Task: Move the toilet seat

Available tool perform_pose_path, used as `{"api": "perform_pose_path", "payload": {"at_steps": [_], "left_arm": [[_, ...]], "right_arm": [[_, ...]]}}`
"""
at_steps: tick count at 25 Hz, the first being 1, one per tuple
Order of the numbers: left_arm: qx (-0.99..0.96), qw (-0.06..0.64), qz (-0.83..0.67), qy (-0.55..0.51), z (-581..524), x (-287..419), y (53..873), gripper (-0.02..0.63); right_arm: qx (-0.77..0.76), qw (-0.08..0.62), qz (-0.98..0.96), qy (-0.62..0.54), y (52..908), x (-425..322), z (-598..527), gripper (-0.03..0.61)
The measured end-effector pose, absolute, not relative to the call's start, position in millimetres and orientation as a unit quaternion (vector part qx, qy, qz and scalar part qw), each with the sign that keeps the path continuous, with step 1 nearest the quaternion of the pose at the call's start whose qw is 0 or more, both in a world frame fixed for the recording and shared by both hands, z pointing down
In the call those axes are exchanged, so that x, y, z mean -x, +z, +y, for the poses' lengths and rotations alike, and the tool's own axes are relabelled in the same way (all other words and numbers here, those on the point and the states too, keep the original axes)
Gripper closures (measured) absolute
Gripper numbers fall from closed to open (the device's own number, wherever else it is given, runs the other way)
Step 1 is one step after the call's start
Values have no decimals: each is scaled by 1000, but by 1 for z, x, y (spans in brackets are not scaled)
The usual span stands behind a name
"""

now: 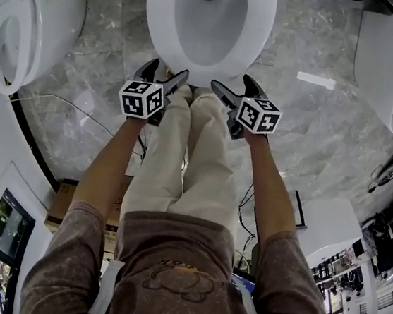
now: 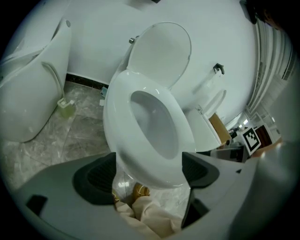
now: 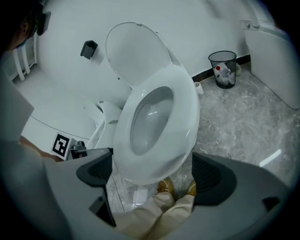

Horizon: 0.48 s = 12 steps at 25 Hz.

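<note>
Toilet seat is down flat on the bowl, top centre of the head view. The lid stands up against the wall behind it. Left tongs and right tongs are both wide, nothing gripped, side by side just below the seat's front rim. In both gripper views the front rim shows in the gap between the pads, but I'd judge that's line of sight, not contact

Risks from here:
- seat looks smooth and glossy, so a shallow bite could slide off the rim and the seat would drop back on the bowl with a bang
- two tongs lifting unevenly would twist the seat at the hinge
- swinging it up too fast knocks it into the lid
- tips going in too low catch the bowl rim instead of the seat
- cable on the floor, mid left of the head view, runs toward the legs: snag risk if the person steps back

Can't see:
- hinge: cut off at the top edge of the head view, not made out in the gripper views
- gap under the seat front, blocked by the tongs' bodies
- whether any tip touches the porcelain, too close to call
- lower bowl and base, behind trousers and shoes
</note>
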<state>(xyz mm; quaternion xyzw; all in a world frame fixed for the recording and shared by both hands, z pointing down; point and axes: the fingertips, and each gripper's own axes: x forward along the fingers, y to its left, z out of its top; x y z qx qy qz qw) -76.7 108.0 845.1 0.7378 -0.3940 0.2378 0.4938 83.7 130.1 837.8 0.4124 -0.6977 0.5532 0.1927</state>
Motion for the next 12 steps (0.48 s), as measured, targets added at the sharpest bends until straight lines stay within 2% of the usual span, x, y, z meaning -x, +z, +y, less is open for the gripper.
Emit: {"api": "perform_pose_path", "payload": {"at_steps": [12], "left_arm": [[-731,533,-346,250,124,62,865,184]], "right_arm": [[-392,209,-692,569,864,-66,136,49]]}}
